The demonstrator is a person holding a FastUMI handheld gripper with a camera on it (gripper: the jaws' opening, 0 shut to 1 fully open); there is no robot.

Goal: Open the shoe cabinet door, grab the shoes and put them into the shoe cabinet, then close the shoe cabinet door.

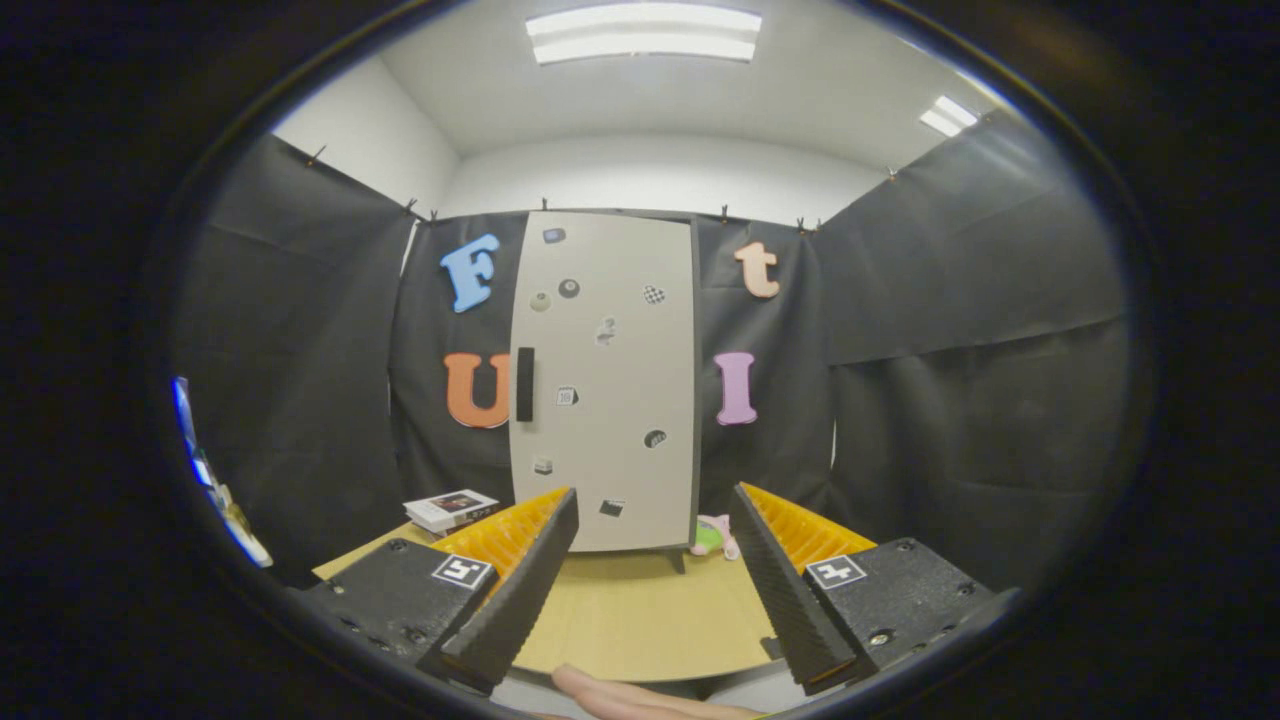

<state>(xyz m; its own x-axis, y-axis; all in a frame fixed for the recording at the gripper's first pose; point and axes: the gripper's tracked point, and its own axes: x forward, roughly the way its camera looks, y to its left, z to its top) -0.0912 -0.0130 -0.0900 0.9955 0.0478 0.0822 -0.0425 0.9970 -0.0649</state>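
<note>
1. The jaws (pixel 655 520) are spread wide with nothing between them, just bare tabletop (pixel 640 615) showing through the gap
2. Plenty of open wood ahead of the jaws, it runs clear all the way up to the foot of the shoe cabinet (pixel 603 380)
3. The cabinet stands upright at the far edge of the tabletop, right against the black cloth wall, straight ahead beyond the jaws and a bit toward the left one
4. Its door is shut, and the dark handle (pixel 524 384) sits vertical near the door's left edge, well above and beyond the left jaw tip
5. The shoes (pixel 714 536) are a small pink and green pair sitting on the tabletop just beside the cabinet's right bottom corner, right by the tip of the right jaw but further back
6. A stack of books (pixel 453 510) lies left of the cabinet near the tabletop's left edge, beyond the left jaw
7. A hand (pixel 640 702) pokes in at the near edge of the tabletop, below the jaws
</note>
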